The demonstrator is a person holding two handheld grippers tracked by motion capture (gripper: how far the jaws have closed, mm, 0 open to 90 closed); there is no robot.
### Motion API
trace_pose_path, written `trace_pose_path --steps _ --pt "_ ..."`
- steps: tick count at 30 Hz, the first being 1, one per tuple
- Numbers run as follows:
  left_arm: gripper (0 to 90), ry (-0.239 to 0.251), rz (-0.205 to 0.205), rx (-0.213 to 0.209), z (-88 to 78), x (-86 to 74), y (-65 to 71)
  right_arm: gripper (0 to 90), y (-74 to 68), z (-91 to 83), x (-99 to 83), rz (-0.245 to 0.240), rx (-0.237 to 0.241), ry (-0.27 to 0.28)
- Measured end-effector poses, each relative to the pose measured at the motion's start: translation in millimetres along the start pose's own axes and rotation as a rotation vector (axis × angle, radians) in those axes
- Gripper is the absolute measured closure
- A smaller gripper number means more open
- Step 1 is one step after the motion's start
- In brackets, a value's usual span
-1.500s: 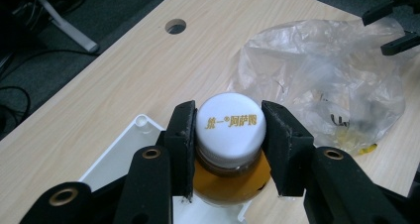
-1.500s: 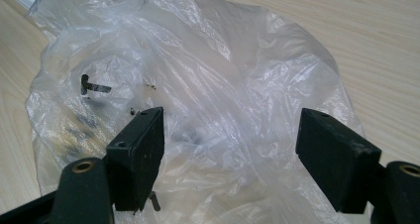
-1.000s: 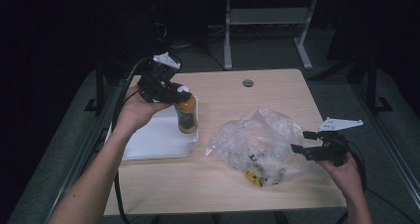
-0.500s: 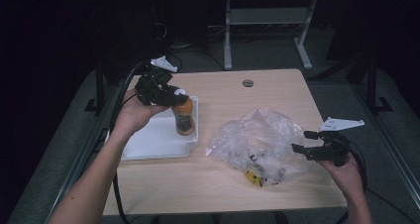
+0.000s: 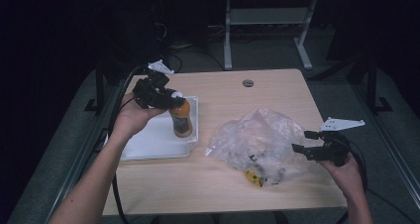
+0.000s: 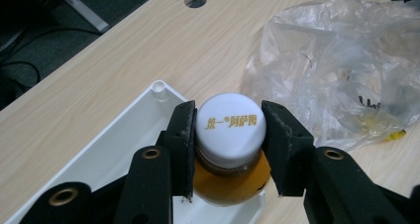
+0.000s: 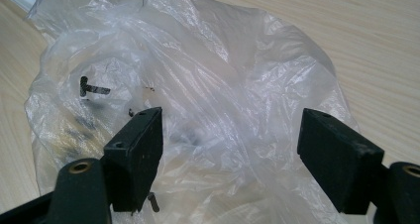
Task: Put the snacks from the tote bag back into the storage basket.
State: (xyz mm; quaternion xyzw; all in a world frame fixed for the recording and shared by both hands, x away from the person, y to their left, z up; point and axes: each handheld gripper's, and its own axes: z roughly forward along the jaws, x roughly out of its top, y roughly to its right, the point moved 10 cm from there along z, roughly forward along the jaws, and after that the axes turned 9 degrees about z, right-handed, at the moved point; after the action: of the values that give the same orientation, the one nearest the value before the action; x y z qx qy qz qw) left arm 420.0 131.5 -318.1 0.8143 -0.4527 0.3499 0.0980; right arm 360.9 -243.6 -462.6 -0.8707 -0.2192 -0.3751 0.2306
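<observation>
The left gripper (image 6: 229,149) has its fingers clamped on the bottle (image 5: 181,120) by the cap to stand it in the white tray (image 5: 148,144), while the right gripper (image 7: 230,154) waits with fingers wide at the plastic bag (image 5: 257,142).

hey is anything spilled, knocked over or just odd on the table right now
Nothing spilled. The orange bottle stands upright in the white tray, cap clamped by the left gripper. The plastic bag lies crumpled, something yellow poking out at its near edge.

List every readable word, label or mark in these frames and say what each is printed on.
"统一®阿萨姆": gold print on the white cap of the orange drink bottle, as best I can read it.
Black print on the clear plastic bag: crumpled, unreadable.
Yellow item inside the bag: markings too small to read.
</observation>
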Motion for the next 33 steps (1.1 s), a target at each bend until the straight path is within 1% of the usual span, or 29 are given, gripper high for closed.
trace_pose_path --steps 1,8,11,12,14,16,17,18,19,25,26,30,33 --pt "59.1 -0.002 0.008 0.001 0.2 -0.4 -0.5 25.3 0.0 0.0 -0.1 -0.001 -0.001 0.0" --pt "59.1 0.001 -0.002 0.001 1.9 -2.6 -0.2 25.3 -0.2 0.4 0.2 -0.006 0.001 0.001" --pt "59.2 -0.005 0.0 -0.001 3.7 -4.5 -0.1 25.3 -0.6 0.4 0.1 -0.004 0.001 0.001" --pt "59.2 -0.005 0.0 0.0 4.7 -5.2 -0.2 25.3 -0.5 0.3 0.1 -0.003 0.001 0.001" --pt "59.1 -0.01 -0.012 -0.004 7.1 -7.1 0.6 25.3 -0.5 0.0 0.1 -0.003 0.001 0.001" --pt "59.2 -0.015 -0.01 -0.004 9.3 -9.5 0.3 25.3 -0.4 0.0 0.0 -0.003 0.0 0.001" --pt "59.1 -0.018 -0.015 -0.007 10.5 -10.7 0.8 25.3 -0.5 0.1 -0.2 -0.004 0.001 0.0" --pt "59.1 -0.019 -0.008 -0.007 11.4 -11.6 0.3 25.3 -0.6 0.3 -0.3 -0.004 0.001 -0.001" --pt "59.2 -0.021 -0.014 -0.009 12.9 -13.0 0.6 25.3 -0.7 0.5 -0.4 -0.005 0.001 -0.001" --pt "59.1 -0.03 -0.02 -0.009 18.1 -19.1 0.3 25.3 -0.9 0.6 -0.6 -0.005 0.002 -0.004" --pt "59.2 -0.038 -0.015 -0.008 18.6 -20.6 -0.1 25.3 -0.9 0.5 -0.6 -0.005 0.003 -0.003" --pt "59.1 -0.042 -0.019 -0.013 22.8 -25.0 1.0 25.3 -0.6 -0.3 -0.6 -0.007 0.002 0.0" --pt "59.2 -0.044 -0.03 -0.015 26.8 -27.1 2.4 25.3 -0.9 0.0 -1.1 -0.006 0.001 -0.004"
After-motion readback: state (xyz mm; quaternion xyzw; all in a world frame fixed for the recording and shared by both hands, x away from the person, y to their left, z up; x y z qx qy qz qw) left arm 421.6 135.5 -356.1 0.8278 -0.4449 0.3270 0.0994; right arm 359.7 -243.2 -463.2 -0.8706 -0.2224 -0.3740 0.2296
